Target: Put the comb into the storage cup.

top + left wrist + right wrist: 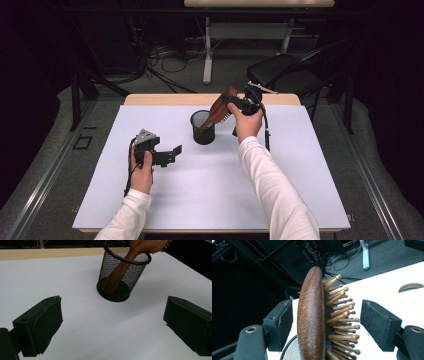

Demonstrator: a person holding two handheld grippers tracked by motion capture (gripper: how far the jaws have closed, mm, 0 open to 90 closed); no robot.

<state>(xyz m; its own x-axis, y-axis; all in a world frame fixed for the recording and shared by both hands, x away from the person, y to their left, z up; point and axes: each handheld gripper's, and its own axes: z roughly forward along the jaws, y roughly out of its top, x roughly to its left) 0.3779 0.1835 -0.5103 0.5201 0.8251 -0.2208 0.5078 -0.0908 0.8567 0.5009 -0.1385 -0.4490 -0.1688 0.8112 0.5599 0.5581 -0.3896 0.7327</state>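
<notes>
White surface (210, 190) carries everything, and nearest the person the left gripper (172, 152) rests low over it at the left, its jaws standing wide apart with nothing between them; in the left gripper view they frame bare surface on either side. Beyond it, near the middle, stands a black mesh cup (203, 127), upright and round. A wooden hairbrush (218, 111) has its handle down inside that cup, the handle end close to the cup's bottom, as the left gripper view shows through the mesh. Its long axis leans: from the cup it runs up and away to the right, so the bristled head points up and toward the far right, above the rim. The right gripper (234, 102) sits at that head, jaws partly apart on either side of it. In the right gripper view one pad lies against the smooth back, while the other seems just clear of the peg tips, though the angle leaves that unsure
</notes>
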